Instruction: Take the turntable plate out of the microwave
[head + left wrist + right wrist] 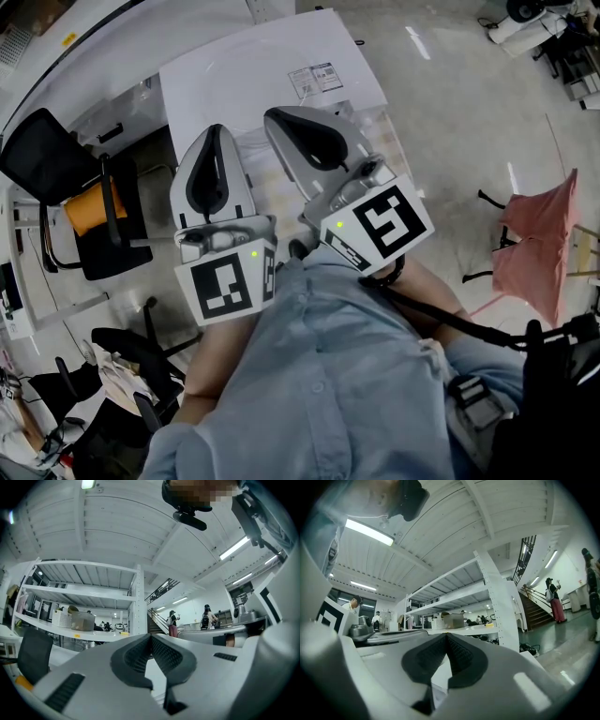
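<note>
1. Frankly, we can't place the turntable plate: neither it nor the microwave shows in the head view or either gripper view.
2. Left gripper (216, 131) (151, 637): jaws together, pads meeting at the tip, nothing between them.
3. Right gripper (274, 117) (446, 635): same, jaws closed on nothing.
4. Both sit side by side against our shirt (309, 394), pointing level and away from us, over the near edge of the white table (253, 66).
5. Both gripper views look out across the hall at a white shelving rack (84, 597) with people further off, so they tell us nothing about the plate.
6. Around us: a black chair (47, 159) with an orange cushion (89, 211) on the left, and a pink cloth (539, 244) on the right.
7. Our read: empty, closed jaws and no plate in sight fit two stages. Either the plate is still in the microwave out of frame, or it is out and set down out of frame.
8. Doing this well either way: get the microwave and plate into the head view and check where the plate is before committing either gripper.
9. Handling judgement: such a plate is likely smooth and heavy, so take it at the rim with both grippers and keep it level.
</note>
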A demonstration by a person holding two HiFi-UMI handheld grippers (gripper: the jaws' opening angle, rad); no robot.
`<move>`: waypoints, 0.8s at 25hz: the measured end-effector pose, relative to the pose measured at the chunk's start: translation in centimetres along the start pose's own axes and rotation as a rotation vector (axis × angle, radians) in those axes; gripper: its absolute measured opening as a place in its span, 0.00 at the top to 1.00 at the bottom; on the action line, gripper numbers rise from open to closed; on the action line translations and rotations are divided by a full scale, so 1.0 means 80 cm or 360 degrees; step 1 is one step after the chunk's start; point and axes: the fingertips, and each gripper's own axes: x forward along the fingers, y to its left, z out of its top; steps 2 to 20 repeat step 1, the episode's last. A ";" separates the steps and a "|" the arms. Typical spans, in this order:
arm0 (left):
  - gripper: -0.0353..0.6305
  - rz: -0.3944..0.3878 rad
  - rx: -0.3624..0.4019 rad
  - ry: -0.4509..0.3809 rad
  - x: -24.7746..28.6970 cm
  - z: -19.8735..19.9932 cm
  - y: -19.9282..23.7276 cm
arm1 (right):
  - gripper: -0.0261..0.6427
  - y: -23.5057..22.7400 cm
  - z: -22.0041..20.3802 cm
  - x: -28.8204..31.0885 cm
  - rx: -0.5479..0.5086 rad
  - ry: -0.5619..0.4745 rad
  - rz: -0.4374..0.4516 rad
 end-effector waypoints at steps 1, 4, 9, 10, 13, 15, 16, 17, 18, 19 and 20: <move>0.94 0.0000 0.0001 -0.0001 0.000 0.000 0.000 | 0.96 0.001 0.000 0.000 -0.0003 -0.0001 0.0001; 0.94 0.0000 0.0001 -0.0001 0.000 0.000 0.000 | 0.96 0.001 0.000 0.000 -0.0003 -0.0001 0.0001; 0.94 0.0000 0.0001 -0.0001 0.000 0.000 0.000 | 0.96 0.001 0.000 0.000 -0.0003 -0.0001 0.0001; 0.94 0.0000 0.0001 -0.0001 0.000 0.000 0.000 | 0.96 0.001 0.000 0.000 -0.0003 -0.0001 0.0001; 0.94 0.0000 0.0001 -0.0001 0.000 0.000 0.000 | 0.96 0.001 0.000 0.000 -0.0003 -0.0001 0.0001; 0.94 0.0000 0.0001 -0.0001 0.000 0.000 0.000 | 0.96 0.001 0.000 0.000 -0.0003 -0.0001 0.0001; 0.94 0.0000 0.0001 -0.0001 0.000 0.000 0.000 | 0.96 0.001 0.000 0.000 -0.0003 -0.0001 0.0001; 0.94 0.0000 0.0001 -0.0001 0.000 0.000 0.000 | 0.96 0.001 0.000 0.000 -0.0003 -0.0001 0.0001; 0.94 0.0000 0.0001 -0.0001 0.000 0.000 0.000 | 0.96 0.001 0.000 0.000 -0.0003 -0.0001 0.0001; 0.94 0.0000 0.0001 -0.0001 0.000 0.000 0.000 | 0.96 0.001 0.000 0.000 -0.0003 -0.0001 0.0001; 0.94 0.0000 0.0001 -0.0001 0.000 0.000 0.000 | 0.96 0.001 0.000 0.000 -0.0003 -0.0001 0.0001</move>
